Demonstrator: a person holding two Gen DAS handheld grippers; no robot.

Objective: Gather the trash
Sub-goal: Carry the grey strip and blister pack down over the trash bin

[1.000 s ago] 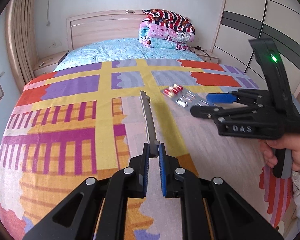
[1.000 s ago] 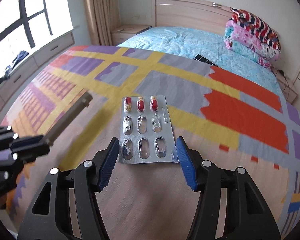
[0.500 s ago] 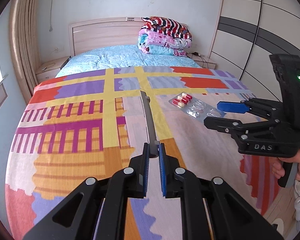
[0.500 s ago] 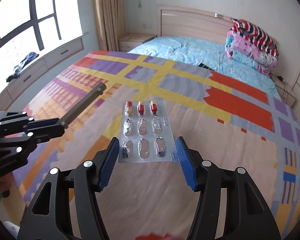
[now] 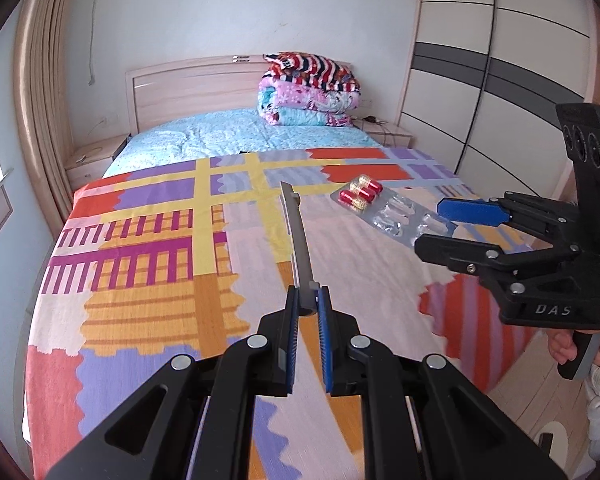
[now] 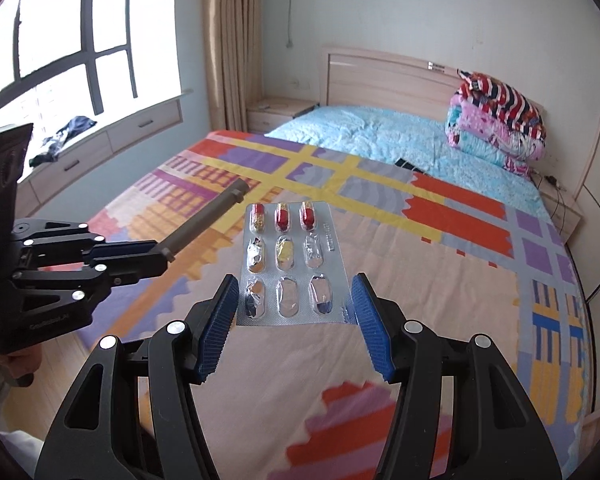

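Hanging in the air above the foot of the bed (image 6: 440, 264), the blister pack (image 6: 290, 268) is already off the quilt: the right hand-held gripper (image 6: 294, 320) grasps it by its two long edges, its blue pads pressed against the foil sides. Three red-and-yellow capsules remain in the far row — the other pockets look crushed or emptied, which fits it being trash. The left hand-held gripper (image 5: 308, 312) is clenched on the near end of a slim grey stick-like piece (image 5: 298, 236), which points forward and up over the patterned quilt; what it is exactly cannot be told. So both pieces appear picked up, one in each tool, and held well clear of the bedding. What is left, by my reading, is the disposal itself: no bin or bag shows in either view, so the carry and drop are not yet done. No other loose litter is plain on the quilt, though a small dark object (image 6: 410, 166) lies on the blue sheet farther up.
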